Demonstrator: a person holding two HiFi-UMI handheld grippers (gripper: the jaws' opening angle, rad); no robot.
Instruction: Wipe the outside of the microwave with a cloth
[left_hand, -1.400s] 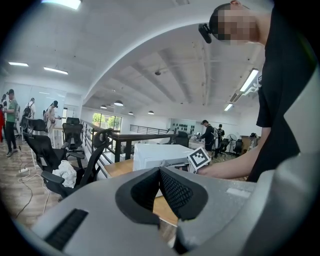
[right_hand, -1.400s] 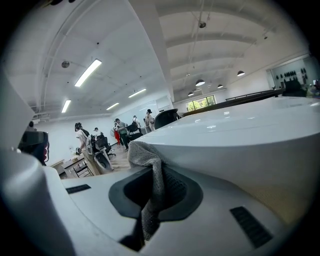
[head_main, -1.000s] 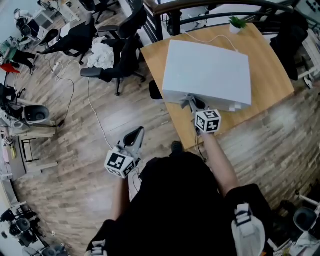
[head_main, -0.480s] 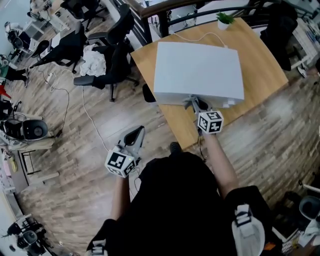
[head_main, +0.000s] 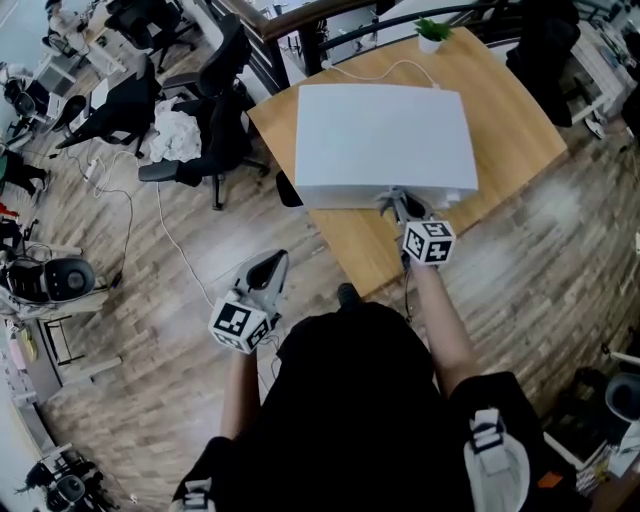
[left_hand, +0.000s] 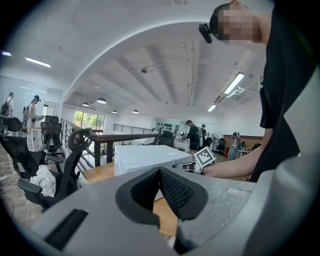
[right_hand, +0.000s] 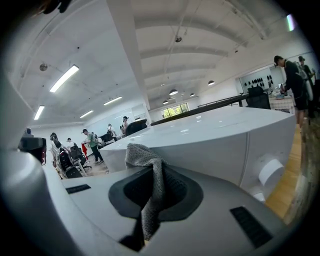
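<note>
Shifted rightward along microwave (head_main: 380, 130) front face within the last second, right gripper (head_main: 398, 205) clamped on cloth (right_hand: 150, 165): front wipe apparently under way. Left gripper (head_main: 268, 270) closed, empty, idle.

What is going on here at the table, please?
A person holds a gripper in each hand. The right gripper is shut on a grey cloth, at the near side of the white microwave on the wooden table. The left gripper is shut and empty, held aside over the floor.
</note>
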